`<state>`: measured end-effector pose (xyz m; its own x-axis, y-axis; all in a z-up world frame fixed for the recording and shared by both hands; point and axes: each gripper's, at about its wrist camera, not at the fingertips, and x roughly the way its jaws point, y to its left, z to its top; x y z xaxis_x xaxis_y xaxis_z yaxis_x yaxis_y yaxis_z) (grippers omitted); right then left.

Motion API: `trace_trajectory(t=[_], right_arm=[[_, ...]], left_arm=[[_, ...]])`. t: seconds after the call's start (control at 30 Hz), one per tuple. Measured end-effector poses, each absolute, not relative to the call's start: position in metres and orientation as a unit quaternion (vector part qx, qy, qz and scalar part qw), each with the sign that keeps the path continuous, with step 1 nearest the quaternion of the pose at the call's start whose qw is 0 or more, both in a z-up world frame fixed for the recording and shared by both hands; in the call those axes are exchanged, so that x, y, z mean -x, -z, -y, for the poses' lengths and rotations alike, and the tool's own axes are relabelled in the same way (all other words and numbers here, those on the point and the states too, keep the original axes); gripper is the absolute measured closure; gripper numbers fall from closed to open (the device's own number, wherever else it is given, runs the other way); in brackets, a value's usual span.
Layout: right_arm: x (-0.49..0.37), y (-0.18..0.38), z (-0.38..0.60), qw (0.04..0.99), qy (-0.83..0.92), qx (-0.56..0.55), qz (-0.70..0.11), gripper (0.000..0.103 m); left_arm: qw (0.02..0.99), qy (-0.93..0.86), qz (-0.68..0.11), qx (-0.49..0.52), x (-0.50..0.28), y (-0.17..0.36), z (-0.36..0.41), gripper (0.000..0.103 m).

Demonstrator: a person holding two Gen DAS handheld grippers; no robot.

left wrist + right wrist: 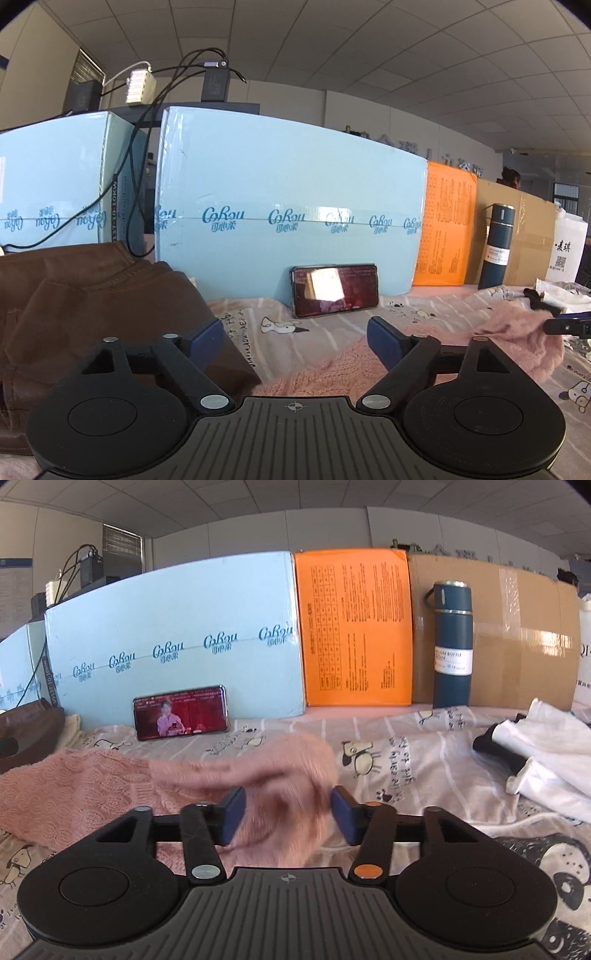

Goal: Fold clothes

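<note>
A fuzzy pink sweater [92, 786] lies spread on the printed bedsheet [424, 760]. Its blurred right end [280, 786] bunches between the blue pads of my right gripper [288, 814], whose jaws stand apart and do not pinch the knit. My left gripper [295, 332] is wide open over the sheet, with nothing between its fingers. The sweater's left part [332, 373] lies just under its right finger. Folded brown trousers [92, 295] sit beside its left finger. The right gripper's tip [569, 325] shows at the far edge of the sweater.
A phone [180, 712] with a lit screen leans on the light blue boxes [288, 177] along the back. An orange box [354, 627], a cardboard box [517, 635] and a dark blue flask [452, 642] stand there too. A crumpled white garment [546, 760] lies at the right.
</note>
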<state>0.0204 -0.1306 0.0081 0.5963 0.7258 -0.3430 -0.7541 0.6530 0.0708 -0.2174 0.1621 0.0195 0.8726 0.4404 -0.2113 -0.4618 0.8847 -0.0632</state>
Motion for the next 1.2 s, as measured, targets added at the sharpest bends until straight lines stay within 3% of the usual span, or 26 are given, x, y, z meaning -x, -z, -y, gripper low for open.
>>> trace_trajectory(t=[0.07,0.2,0.5,0.73,0.8,0.97,1.03,1.2], right_arm=[[-0.016,-0.014,0.137,0.892,-0.425,0.051,-0.145,0.017],[-0.009,-0.022,0.123,0.858,-0.488,0.095,-0.132,0.008],[-0.012,-0.002,0.064,0.792,-0.558,0.153,-0.195,0.007],[-0.031,0.004,0.068,0.793,-0.553,0.114,-0.227,0.008],[-0.032,0.005,0.069,0.798,-0.545,0.113,-0.229,0.014],[-0.038,0.004,0.076,0.821,-0.515,0.097,-0.228,0.072],[-0.046,0.003,0.083,0.827,-0.506,0.074,-0.234,0.083],[-0.06,-0.01,0.108,0.855,-0.477,0.01,-0.205,0.087]], left_arm=[[0.968,-0.23,-0.091,0.045,0.215,-0.024,-0.16,0.009],[0.971,-0.226,-0.08,0.023,0.204,-0.031,-0.152,0.004],[0.974,-0.204,-0.098,-0.017,0.171,-0.037,-0.141,0.004],[0.974,-0.085,-0.208,0.013,0.126,-0.015,-0.141,0.004],[0.969,-0.068,-0.238,0.003,0.116,-0.007,-0.136,0.004],[0.962,-0.057,-0.266,0.015,0.105,0.009,-0.134,0.004],[0.963,-0.058,-0.264,0.021,0.106,0.01,-0.137,0.004],[0.966,-0.056,-0.252,0.021,0.109,0.007,-0.137,0.009]])
